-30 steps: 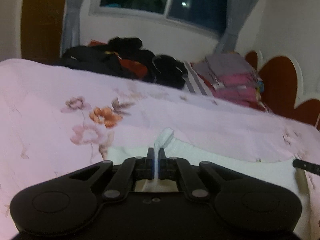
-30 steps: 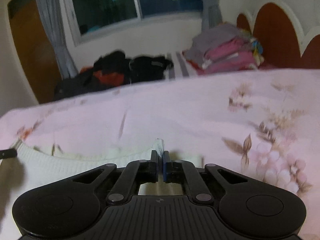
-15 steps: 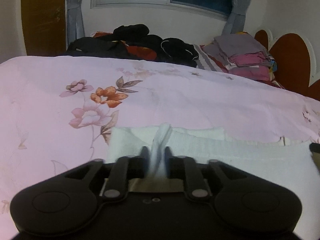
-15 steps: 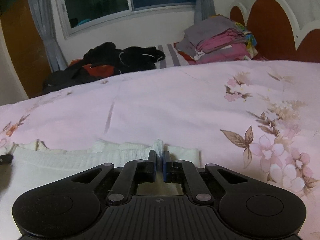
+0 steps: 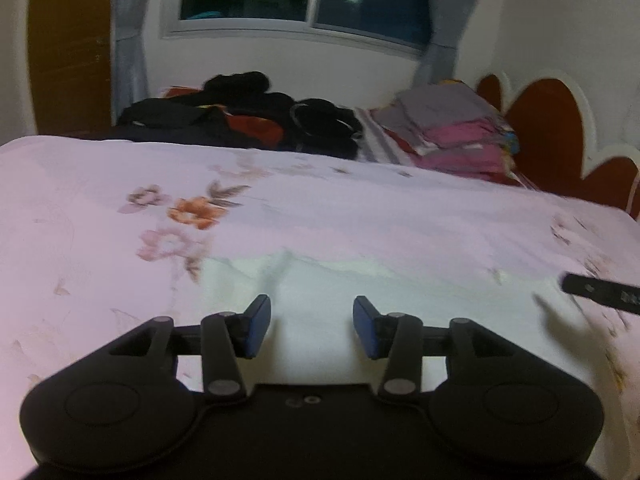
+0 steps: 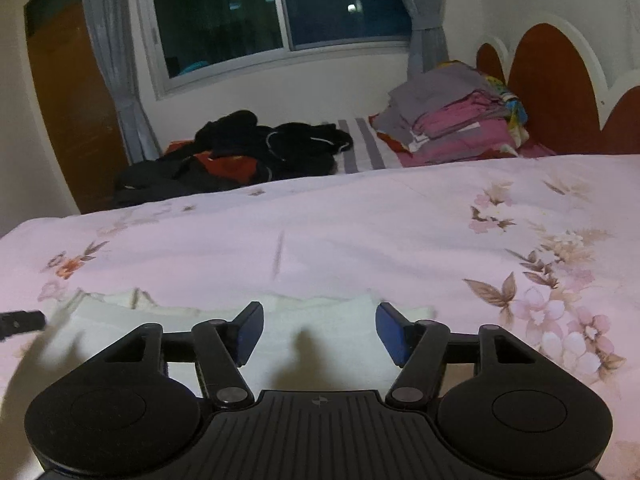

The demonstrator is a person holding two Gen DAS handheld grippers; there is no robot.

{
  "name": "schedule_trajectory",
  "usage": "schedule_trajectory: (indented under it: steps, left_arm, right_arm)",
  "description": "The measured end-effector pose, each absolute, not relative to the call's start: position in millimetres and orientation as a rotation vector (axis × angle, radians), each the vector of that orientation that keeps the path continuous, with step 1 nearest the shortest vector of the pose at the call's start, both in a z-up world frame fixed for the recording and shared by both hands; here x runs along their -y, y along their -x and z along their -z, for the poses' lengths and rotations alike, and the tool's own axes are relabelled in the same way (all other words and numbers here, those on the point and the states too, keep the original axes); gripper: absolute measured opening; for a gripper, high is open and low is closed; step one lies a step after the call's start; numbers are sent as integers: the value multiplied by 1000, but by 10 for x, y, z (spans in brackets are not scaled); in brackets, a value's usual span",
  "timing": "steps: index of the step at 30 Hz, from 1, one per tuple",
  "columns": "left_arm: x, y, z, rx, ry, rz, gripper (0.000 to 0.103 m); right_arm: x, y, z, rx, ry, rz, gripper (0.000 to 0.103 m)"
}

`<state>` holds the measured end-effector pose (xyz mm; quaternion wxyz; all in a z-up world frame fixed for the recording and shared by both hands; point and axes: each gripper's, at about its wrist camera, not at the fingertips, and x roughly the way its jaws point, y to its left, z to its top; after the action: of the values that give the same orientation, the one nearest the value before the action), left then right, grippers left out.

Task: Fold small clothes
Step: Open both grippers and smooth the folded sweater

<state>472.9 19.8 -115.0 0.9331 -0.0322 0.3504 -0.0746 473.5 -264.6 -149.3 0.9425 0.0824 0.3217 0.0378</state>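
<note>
A white knitted garment (image 5: pixel 360 292) lies flat and folded on the pink floral bedspread (image 5: pixel 80 240). It also shows in the right wrist view (image 6: pixel 200 328). My left gripper (image 5: pixel 312 326) is open and empty, just above the garment's left part. My right gripper (image 6: pixel 319 330) is open and empty over the garment's right end. A tip of the right gripper shows at the left wrist view's right edge (image 5: pixel 600 296). A tip of the left gripper shows at the right wrist view's left edge (image 6: pixel 20 322).
A heap of dark clothes (image 5: pixel 240 120) lies at the far side of the bed. A stack of folded pink and grey clothes (image 5: pixel 452 132) sits by the red scalloped headboard (image 5: pixel 548 136). A window (image 6: pixel 280 12) with grey curtains is behind.
Both grippers have opened and let go of the white garment's edge, which now lies flat on the bed. Both have drawn back a little.
</note>
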Motion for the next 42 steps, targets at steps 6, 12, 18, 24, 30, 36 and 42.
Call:
schedule_trajectory:
  steps: [6, 12, 18, 24, 30, 36, 42]
  left_arm:
    - [31, -4647, 1287, -755, 33, 189, 45]
    - [-30, -4644, 1482, -810, 6, 134, 45]
    - [-114, -4589, 1497, -810, -18, 123, 47]
    - [-159, -4497, 1420, -814, -22, 87, 44]
    - [-108, -4243, 1294, -798, -13, 133, 45]
    - [-63, -4170, 1436, -816, -33, 136, 47]
    - [-205, -4097, 1512, -826, -60, 139, 48]
  right_arm:
    - [2374, -4660, 1536, -697, -126, -146, 53]
    - [2312, -4583, 1719, -744, -78, -153, 52]
    - [2641, -4519, 1903, -763, -17, -54, 52]
    - [2820, -4454, 1825, -773, -63, -33, 53]
    - [2488, -4264, 1674, -747, -78, -134, 53]
    - [2002, -4210, 1754, -773, -47, -219, 53]
    - [2180, -4145, 1886, -796, -22, -124, 53]
